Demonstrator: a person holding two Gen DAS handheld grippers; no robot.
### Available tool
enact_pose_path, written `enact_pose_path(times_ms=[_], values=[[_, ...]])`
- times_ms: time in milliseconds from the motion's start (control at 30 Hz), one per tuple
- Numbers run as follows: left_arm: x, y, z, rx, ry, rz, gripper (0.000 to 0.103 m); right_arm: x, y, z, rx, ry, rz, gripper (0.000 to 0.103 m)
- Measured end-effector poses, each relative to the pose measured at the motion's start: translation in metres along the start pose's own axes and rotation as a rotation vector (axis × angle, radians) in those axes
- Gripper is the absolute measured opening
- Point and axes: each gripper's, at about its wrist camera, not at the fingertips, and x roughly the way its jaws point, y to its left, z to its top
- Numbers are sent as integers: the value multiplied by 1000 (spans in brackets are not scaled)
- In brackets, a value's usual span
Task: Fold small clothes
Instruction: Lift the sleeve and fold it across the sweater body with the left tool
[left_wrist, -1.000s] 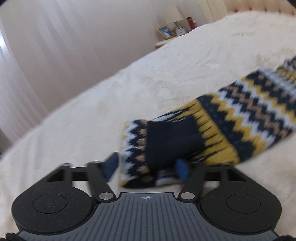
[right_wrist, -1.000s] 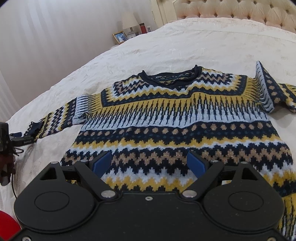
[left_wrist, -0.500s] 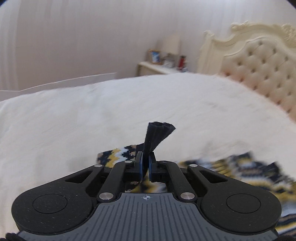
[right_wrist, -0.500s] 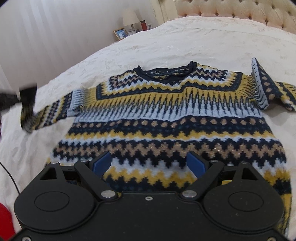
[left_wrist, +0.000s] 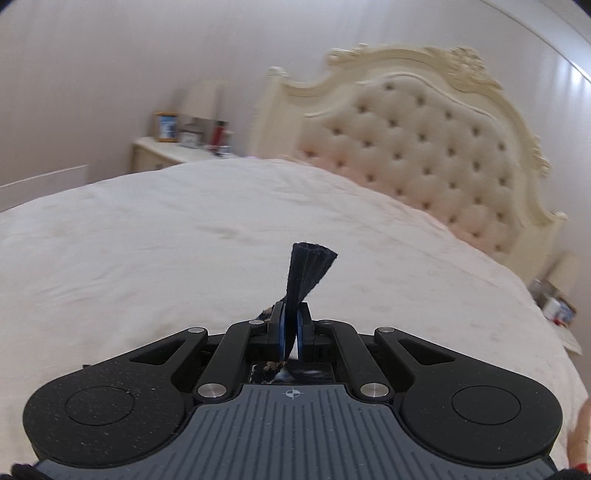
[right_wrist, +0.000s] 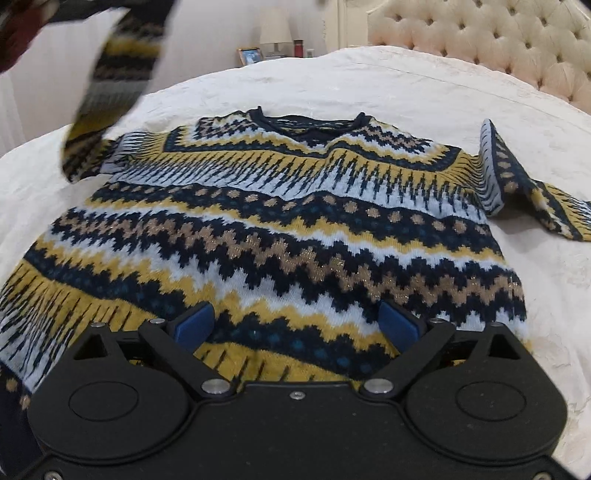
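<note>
1. The left hand-held gripper (left_wrist: 291, 332) is clamped on the dark cuff (left_wrist: 309, 271) of a sleeve (right_wrist: 110, 88), which hangs raised at the far left.
2. The right hand-held gripper (right_wrist: 295, 325) is spread wide and holds nothing, low over the near hem.
3. The patterned sweater (right_wrist: 280, 229) lies flat, face up, on the bed (right_wrist: 406, 88); its right sleeve is crumpled.
4. It looks a soft, floppy, fairly thick knit that should drape and stretch; cuffs, hem and shoulder seams seem the best holds.
5. The cream bedspread is soft, with a tufted headboard (left_wrist: 424, 147) and a nightstand (left_wrist: 173, 153) beyond.
</note>
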Motion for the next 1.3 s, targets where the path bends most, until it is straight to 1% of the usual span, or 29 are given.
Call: enact_pose_path(times_ms=[100,233,333,467,567,600,633,700,767,833,900,967,1033,1200,1267,1300], values=[[19,-36,-11,14,5,-59,5,-2,-5,3,13,7,25,96],[49,-77,-33,11,39,-126,5,-4,-13,4,59,14,40,96],[71,-105,-52,42,66,-167,5,-7,-16,5,78,16,46,96],[95,-125,-78,54,127,-195,6,-6,-19,6,97,21,54,96],[109,-133,-92,69,163,-187,6,-6,-18,5,89,24,52,96],[112,-135,-96,82,177,-186,9,-5,-18,5,85,25,51,96],[114,-135,-100,94,191,-188,22,-5,-18,5,83,26,51,96],[110,-135,-104,105,204,-208,43,-4,-17,4,81,27,52,96],[103,-134,-104,117,198,-239,51,-2,-17,4,77,27,51,97],[94,-133,-102,141,193,-258,66,-1,-16,4,69,25,49,97],[82,-127,-102,161,170,-257,68,-1,-15,3,62,21,47,97],[71,-118,-101,174,148,-230,69,-1,-15,3,65,17,48,97],[62,-104,-104,176,132,-170,70,-1,-16,2,69,14,51,97],[41,-43,-123,154,129,33,70,1,-12,-1,44,11,39,98],[38,-23,-130,147,142,110,70,2,-8,-3,22,10,32,100],[36,-12,-133,137,151,137,70,3,-7,-4,10,11,28,100]])
